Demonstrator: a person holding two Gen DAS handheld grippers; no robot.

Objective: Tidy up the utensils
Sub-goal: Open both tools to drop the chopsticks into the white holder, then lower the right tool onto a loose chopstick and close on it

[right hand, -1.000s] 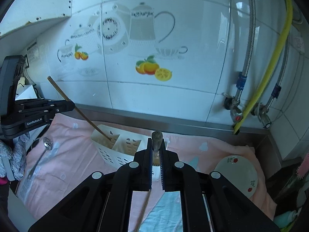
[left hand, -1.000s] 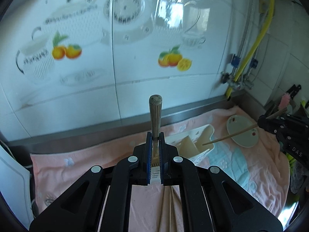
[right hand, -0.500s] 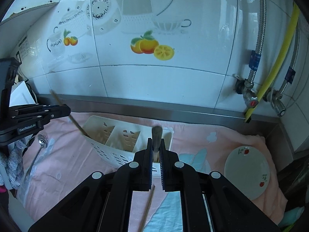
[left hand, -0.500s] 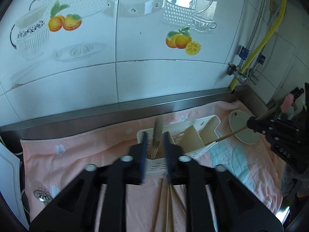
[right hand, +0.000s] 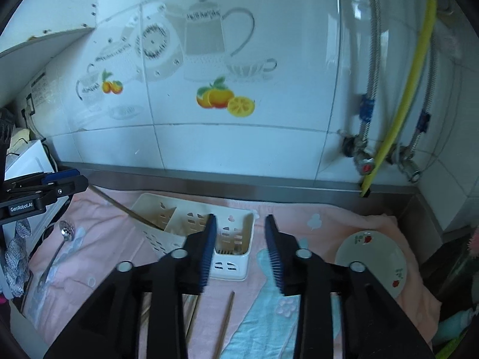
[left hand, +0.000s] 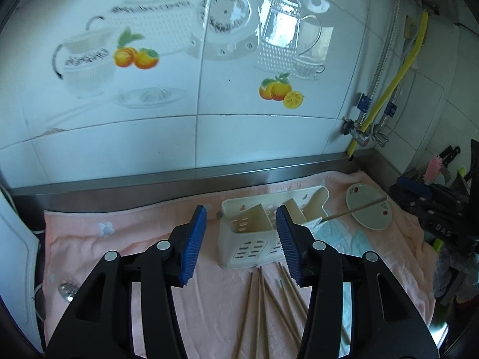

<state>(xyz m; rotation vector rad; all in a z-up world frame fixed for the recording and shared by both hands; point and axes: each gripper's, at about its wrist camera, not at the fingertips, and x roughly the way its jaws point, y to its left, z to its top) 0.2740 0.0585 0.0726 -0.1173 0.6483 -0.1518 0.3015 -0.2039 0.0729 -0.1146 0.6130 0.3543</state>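
Note:
A white plastic utensil caddy (left hand: 254, 239) with compartments stands on the pink towel (left hand: 119, 239). My left gripper (left hand: 241, 240) is open and empty, just in front of it. My right gripper (right hand: 241, 248) is open and empty over the caddy's (right hand: 230, 254) right end. One chopstick (left hand: 353, 209) leans out of the caddy's right compartment; in the right wrist view one chopstick (right hand: 119, 206) leans out of the caddy's left end. Several loose chopsticks (left hand: 263, 302) lie on the towel in front. A metal spoon (right hand: 57, 248) lies at the left.
A small white plate (left hand: 369, 206) with red fruit print lies right of the caddy. A tiled wall with a steel ledge (left hand: 209, 176) is close behind. Pipes and a yellow hose (right hand: 398, 104) stand at the right corner. The other gripper's body (right hand: 39, 194) shows at far left.
Both grippers have opened and let go of the chopsticks they held. The chopsticks now rest in the caddy. Both grippers have pulled back a little.

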